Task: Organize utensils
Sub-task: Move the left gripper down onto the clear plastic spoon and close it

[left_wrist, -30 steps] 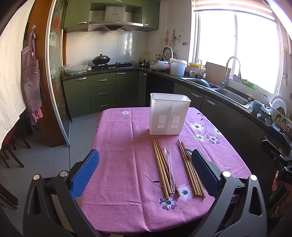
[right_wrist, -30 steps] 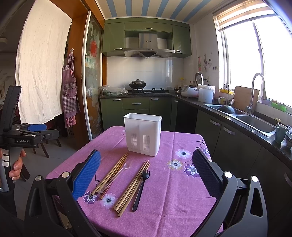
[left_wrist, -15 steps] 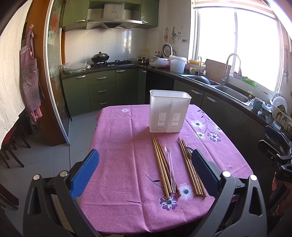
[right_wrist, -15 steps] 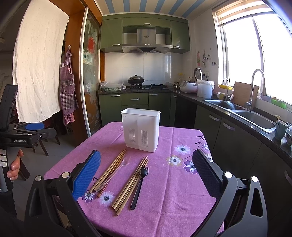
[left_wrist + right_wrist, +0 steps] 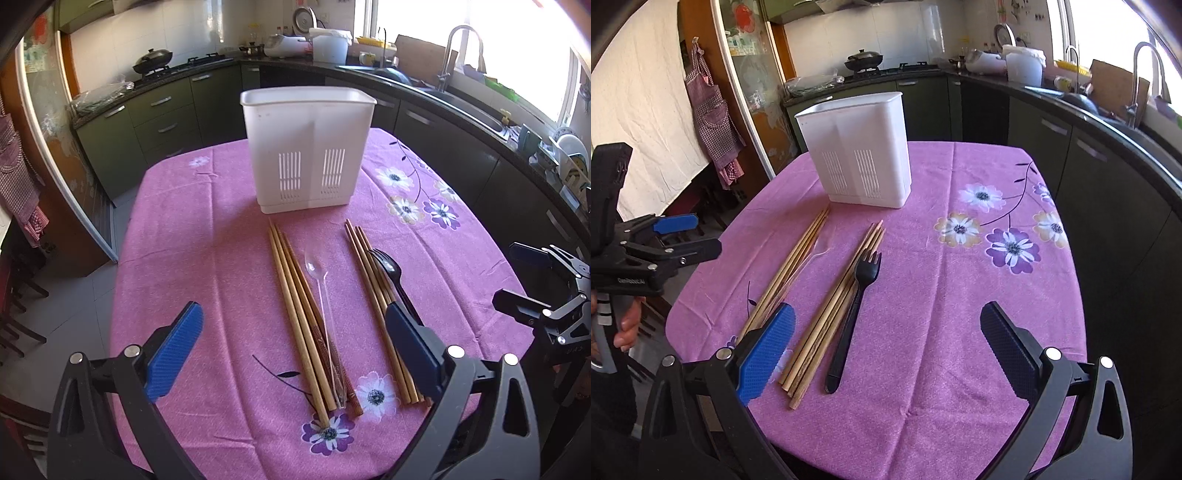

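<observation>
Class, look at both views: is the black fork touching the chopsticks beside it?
Touching. In the right wrist view the fork lies with its handle against the nearer chopsticks, with no cloth between them.

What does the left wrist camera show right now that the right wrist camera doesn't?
Only the left view clearly shows the clear spoon beside the left chopsticks, plus the right gripper, open. Only the right view shows the hand holding the left gripper, its jaws closing on nothing. Both show the white holder, fork and tablecloth.
</observation>
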A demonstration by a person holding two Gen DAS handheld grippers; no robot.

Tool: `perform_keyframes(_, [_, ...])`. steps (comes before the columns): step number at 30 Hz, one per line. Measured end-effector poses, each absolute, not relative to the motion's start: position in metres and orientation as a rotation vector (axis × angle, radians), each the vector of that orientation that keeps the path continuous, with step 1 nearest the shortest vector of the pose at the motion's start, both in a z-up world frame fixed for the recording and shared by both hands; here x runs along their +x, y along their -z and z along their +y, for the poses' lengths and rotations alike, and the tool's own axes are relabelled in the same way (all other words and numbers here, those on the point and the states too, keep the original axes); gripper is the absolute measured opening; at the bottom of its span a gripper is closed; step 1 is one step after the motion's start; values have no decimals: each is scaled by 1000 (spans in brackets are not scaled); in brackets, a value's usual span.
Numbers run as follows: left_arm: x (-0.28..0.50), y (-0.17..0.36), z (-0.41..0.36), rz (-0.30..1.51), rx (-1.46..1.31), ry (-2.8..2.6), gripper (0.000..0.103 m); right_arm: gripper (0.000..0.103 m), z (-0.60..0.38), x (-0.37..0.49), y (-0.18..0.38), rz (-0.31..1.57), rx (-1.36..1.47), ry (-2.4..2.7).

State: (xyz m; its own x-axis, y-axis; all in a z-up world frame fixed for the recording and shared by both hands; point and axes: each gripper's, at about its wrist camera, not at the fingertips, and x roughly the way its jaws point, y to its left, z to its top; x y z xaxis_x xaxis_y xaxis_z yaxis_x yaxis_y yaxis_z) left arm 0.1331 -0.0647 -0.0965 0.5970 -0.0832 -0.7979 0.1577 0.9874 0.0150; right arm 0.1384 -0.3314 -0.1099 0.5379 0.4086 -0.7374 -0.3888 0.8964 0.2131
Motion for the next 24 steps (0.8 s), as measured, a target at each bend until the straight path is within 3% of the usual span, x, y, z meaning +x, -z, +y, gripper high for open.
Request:
perform_keyframes(2, [149, 106, -74, 976, 93, 164, 71, 99, -336, 148, 115, 912, 23, -453])
perform_keyframes(10, [194, 138, -93, 1121, 96, 202, 41, 95, -342, 174, 124, 994, 13, -410])
perform_keyframes(14, [204, 146, -96, 1153, 108, 200, 36, 62, -334, 181, 125, 990, -45, -394])
perform_keyframes(18, [210, 150, -101, 1178, 132, 195, 34, 55, -328, 186, 127, 992, -53, -412])
perform_keyframes(20, [215, 154, -103, 1200, 136, 199, 24, 51, -324, 186, 127, 981, -61, -414])
perform_keyframes(24, [221, 163, -107, 1240, 153, 201, 21, 49, -319, 188, 127, 981, -64, -423])
